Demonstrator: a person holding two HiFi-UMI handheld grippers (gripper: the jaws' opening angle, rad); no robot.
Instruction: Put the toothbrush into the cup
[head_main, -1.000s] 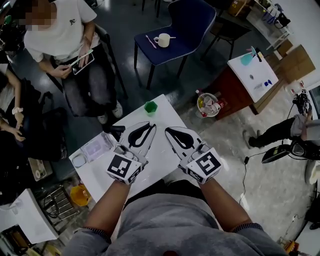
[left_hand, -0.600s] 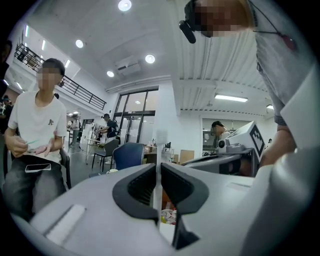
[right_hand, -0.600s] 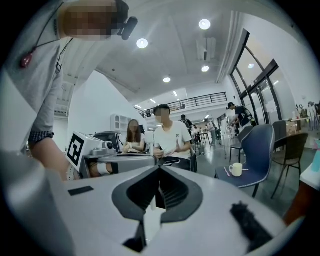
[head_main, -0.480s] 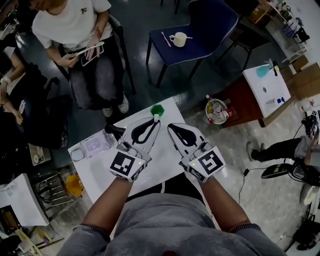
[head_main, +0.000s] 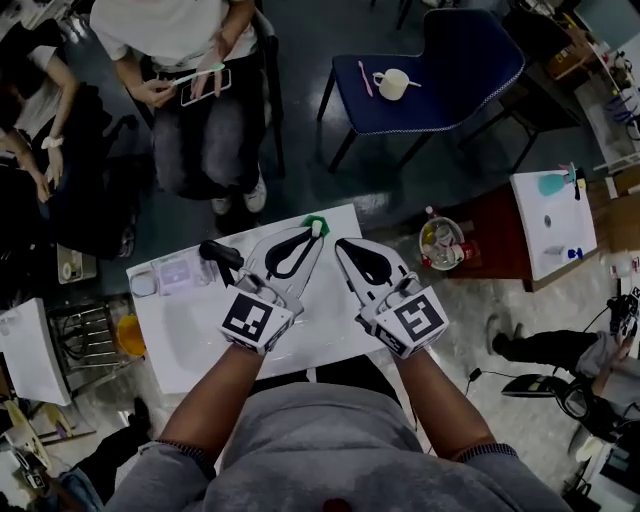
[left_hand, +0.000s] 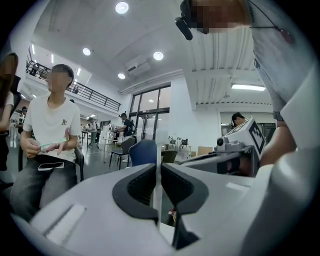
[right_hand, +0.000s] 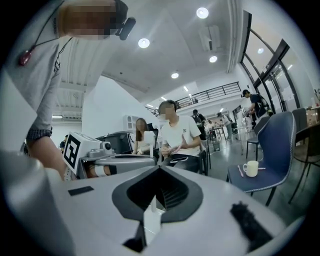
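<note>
In the head view my left gripper (head_main: 317, 236) reaches to the far edge of the white table (head_main: 200, 335). Its tip covers part of a small green cup (head_main: 310, 221). Between its pads is a thin white toothbrush (left_hand: 159, 187), and the left gripper (left_hand: 160, 167) is shut on it. A white end of the toothbrush (head_main: 317, 229) pokes out at the tip. My right gripper (head_main: 340, 246) lies alongside, just right of the left one, with its jaws meeting at the tip. In its own view the right gripper (right_hand: 159, 169) holds nothing that I can see.
A black object (head_main: 220, 255) and a clear plastic box (head_main: 178, 272) sit on the table's left part. Beyond the table a blue chair (head_main: 460, 70) carries a white mug (head_main: 393, 83). A seated person (head_main: 190, 90) holds a phone. A bucket (head_main: 441, 242) stands on the floor.
Both grippers have moved forward across the table toward its far edge. The left gripper's tip, which was short of the green cup, now overlaps it.
</note>
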